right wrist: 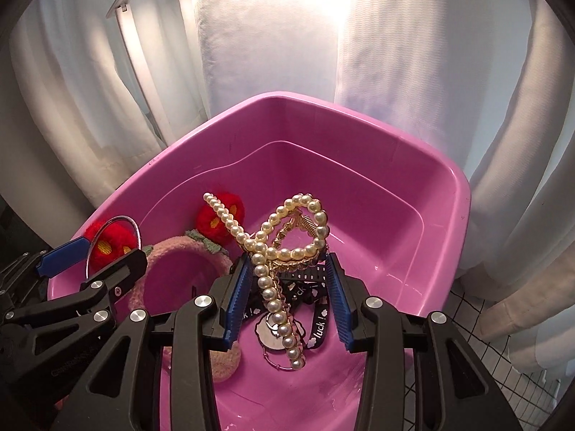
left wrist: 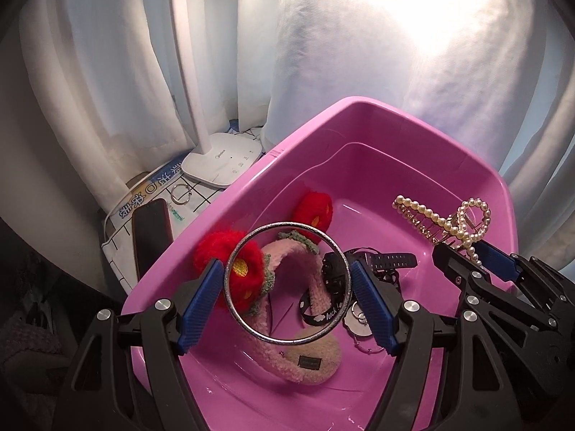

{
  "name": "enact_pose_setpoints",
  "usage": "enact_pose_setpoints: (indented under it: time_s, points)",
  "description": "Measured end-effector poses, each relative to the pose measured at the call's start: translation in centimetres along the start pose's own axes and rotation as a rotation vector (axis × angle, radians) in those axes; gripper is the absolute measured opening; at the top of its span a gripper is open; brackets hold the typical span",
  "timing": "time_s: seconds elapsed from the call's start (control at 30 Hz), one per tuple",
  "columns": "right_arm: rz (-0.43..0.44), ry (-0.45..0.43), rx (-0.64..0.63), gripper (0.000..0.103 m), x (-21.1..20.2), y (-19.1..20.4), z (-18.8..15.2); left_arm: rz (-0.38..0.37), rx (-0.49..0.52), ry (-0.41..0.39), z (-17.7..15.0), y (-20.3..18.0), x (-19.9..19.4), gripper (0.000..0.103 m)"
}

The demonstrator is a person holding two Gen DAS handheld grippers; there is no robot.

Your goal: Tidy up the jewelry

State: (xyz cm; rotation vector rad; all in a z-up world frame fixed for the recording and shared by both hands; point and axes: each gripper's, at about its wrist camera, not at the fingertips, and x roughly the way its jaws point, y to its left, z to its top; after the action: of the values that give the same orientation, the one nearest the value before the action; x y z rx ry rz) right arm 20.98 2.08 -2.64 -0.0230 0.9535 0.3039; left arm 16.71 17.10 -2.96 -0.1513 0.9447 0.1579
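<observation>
We hold the thin, rigid silver metal bangle (left wrist: 286, 283) across its width in the left gripper (left wrist: 286, 289), jaws clamped on its rim, above the pink plastic tub (left wrist: 363, 107). The right gripper (right wrist: 287, 289) clamps the pearl-beaded gold claw hair clip (right wrist: 284, 248). Both items are light, hard and slippery, so we judge edge grips best.
</observation>
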Motion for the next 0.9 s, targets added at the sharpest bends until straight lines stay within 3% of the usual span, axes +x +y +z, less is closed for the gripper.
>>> enact_pose_setpoints:
  time_s: [0.13, 0.3, 0.9]
  points:
    - [-0.006, -0.003, 0.008, 0.051, 0.0, -0.1, 0.1, 0.011, -0.004, -0.001, 0.0, 0.1, -0.2, 0.079]
    - [-0.009, -0.039, 0.031, 0.059, -0.9, -0.7, 0.4, 0.008, -0.031, -0.006, 0.2, 0.8, -0.7, 0.094]
    - [-0.064, -0.104, 0.088, 0.059, -5.6, -1.0, -1.3, 0.009, 0.012, -0.003, -0.5, -0.5, -3.3, 0.097]
